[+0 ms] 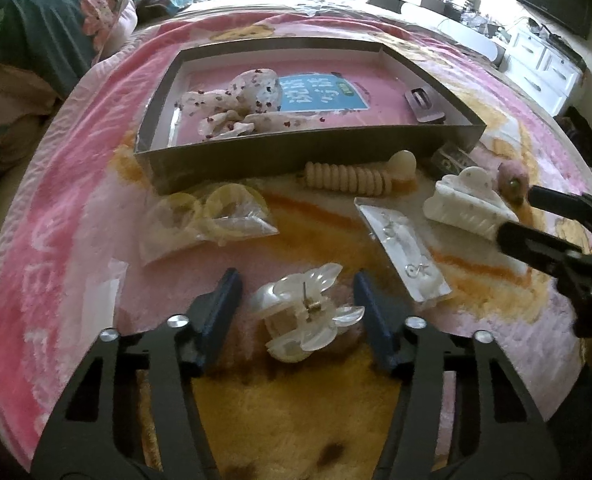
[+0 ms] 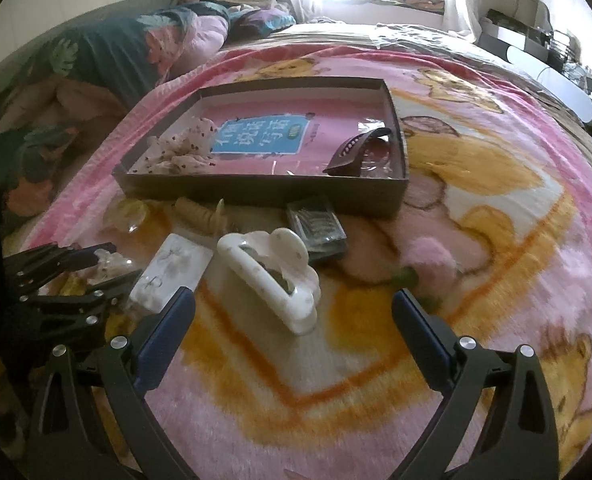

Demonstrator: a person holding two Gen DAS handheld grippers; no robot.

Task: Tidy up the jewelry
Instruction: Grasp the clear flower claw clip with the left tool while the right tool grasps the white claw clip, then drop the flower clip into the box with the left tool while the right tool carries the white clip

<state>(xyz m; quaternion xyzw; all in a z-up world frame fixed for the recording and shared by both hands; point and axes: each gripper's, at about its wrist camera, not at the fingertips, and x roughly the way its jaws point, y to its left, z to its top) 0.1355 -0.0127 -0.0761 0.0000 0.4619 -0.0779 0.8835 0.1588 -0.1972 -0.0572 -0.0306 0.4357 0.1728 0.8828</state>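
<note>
A shallow grey box [image 1: 255, 160] [image 2: 255, 190] lies on the pink blanket and holds a floral scrunchie [image 1: 235, 100] [image 2: 183, 148] and a dark clip [image 1: 424, 106] [image 2: 356, 150]. My left gripper [image 1: 296, 292] is open, its fingers on either side of a pearly flower hair claw [image 1: 304, 312]. My right gripper [image 2: 291, 308] [image 1: 524, 216] is open, its fingers on either side of a white hair claw [image 2: 271, 276] [image 1: 468, 204]. Neither claw is gripped.
In front of the box lie a beige spiral clip [image 1: 356, 178], bagged yellow hair ties [image 1: 211, 216], a white earring card [image 1: 404, 252] [image 2: 171, 272], a dark packet [image 2: 316, 224] and a pink pompom tie [image 2: 432, 264] [image 1: 514, 180]. Pillows lie at far left.
</note>
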